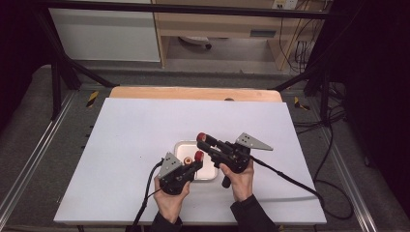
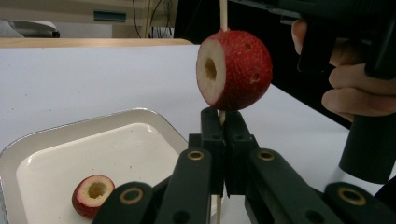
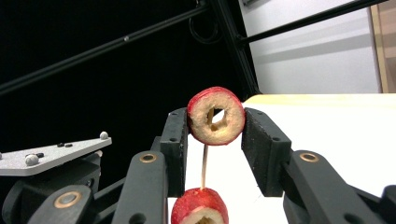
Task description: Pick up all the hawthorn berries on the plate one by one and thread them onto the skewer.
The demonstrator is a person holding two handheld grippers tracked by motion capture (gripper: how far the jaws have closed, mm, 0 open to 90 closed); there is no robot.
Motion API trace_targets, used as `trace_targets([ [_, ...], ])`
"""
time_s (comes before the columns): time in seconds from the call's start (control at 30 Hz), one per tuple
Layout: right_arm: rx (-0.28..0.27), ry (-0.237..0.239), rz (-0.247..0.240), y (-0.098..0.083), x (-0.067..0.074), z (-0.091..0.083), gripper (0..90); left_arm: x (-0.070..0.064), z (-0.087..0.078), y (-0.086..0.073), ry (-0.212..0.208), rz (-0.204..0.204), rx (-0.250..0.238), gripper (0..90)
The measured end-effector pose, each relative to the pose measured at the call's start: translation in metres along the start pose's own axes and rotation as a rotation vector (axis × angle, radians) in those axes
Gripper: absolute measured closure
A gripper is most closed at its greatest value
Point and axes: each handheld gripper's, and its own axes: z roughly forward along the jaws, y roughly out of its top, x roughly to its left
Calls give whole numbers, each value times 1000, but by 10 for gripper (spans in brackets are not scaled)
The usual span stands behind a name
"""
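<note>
- We see the left gripper [image 2: 223, 121] pinching a thin skewer [image 2: 223, 14] that carries one red fruit [image 2: 233, 70] above the white tray [image 2: 140, 122].
- We see the right gripper [image 3: 215, 135] clamping a cored fruit [image 3: 215, 115] at the skewer's tip.
- A third fruit piece [image 2: 92, 195] lies in the tray.

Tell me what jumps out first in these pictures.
A red cored fruit sits threaded on a thin wooden skewer that the left tool clamps upright. The right tool holds a second cored fruit above the stick's tip. A third fruit lies in the white tray.

Both grippers, left gripper [image 1: 197, 158] and right gripper [image 1: 203, 139], hold red fruit pieces over a white tray [image 1: 211, 173].
</note>
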Motion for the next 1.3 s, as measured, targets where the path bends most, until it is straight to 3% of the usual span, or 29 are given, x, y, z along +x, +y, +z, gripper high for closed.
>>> trace_targets([
  [0.13,24,-6,-13,2,-1,-2,623,1,0,-3,-6,26,-17,892],
  [0.23,21,13,-23,3,-1,-2,609,5,-3,-4,-11,19,-22,892],
  [0.3,6,14,-23,5,-2,-2,532,6,-4,-6,-10,20,-14,891],
  [0.37,-4,15,-15,9,-3,-3,512,7,-4,-7,-4,25,-7,891],
  [0.47,39,26,-17,13,-5,-2,480,8,-4,-7,-2,36,7,891],
  [0.57,85,30,-36,14,-4,0,492,6,-2,-6,1,57,24,891],
  [0.67,121,37,-42,14,-5,3,611,5,-2,-7,1,70,31,891],
  [0.77,143,41,-16,16,-5,3,620,4,-2,-7,0,84,36,891],
  [0.93,167,47,-21,14,-2,1,624,5,-5,-8,10,94,64,892],
  [1.03,184,42,-77,12,4,-2,626,3,-3,-11,6,100,73,893],
  [1.3,200,29,-113,9,8,-5,629,3,-5,-12,19,110,67,894],
])
